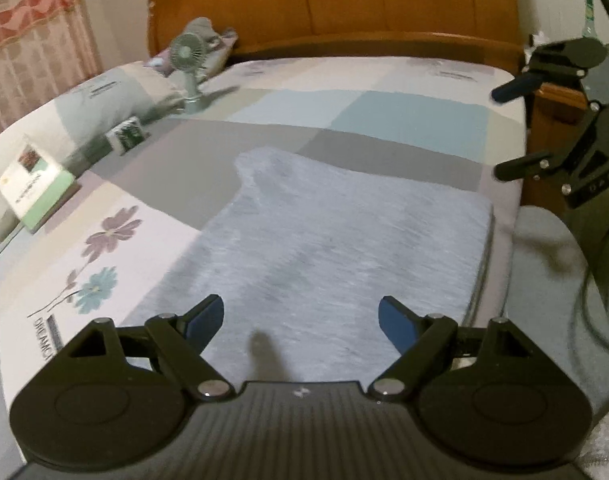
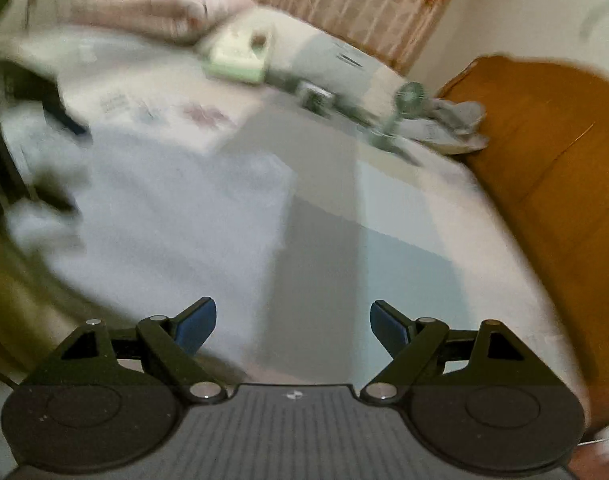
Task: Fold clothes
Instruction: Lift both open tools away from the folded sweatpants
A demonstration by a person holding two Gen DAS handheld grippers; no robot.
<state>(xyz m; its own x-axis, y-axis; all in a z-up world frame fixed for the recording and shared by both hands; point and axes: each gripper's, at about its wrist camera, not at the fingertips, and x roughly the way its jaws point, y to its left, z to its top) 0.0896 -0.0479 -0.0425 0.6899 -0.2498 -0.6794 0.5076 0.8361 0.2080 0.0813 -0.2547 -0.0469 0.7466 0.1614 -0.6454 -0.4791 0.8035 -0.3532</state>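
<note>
Your left gripper (image 1: pixel 300 320) hangs closest to the lens, jaws spread wide and holding nothing, right over the near end of the grey garment (image 1: pixel 336 232). That garment lies flat on the bed cover (image 1: pixel 404 120), well toward the bed's right edge: its right side runs straight and stacked, which reads to me as a folded edge, while its far left corner bulges out in a rounded lobe. Your right gripper (image 1: pixel 500 132) floats off past that right side, above the bed's edge, also spread open and empty; its own view is too smeared to add more than the pale cloth (image 2: pixel 176 208) lying to its left.

Judged from how the cloth lies, you are between grasps: either a lengthwise fold is down and more folding is due, or the piece is done and both claws have let go. I can't settle which.

If more folding is due, you'd need both claws on matching corners, pinching every layer.

Further out, a small fan (image 1: pixel 190 68), a little box (image 1: pixel 128 134) and a green-edged booklet (image 1: pixel 36 184) sit along the bed's left side, well clear, before the wooden headboard (image 1: pixel 344 0).
</note>
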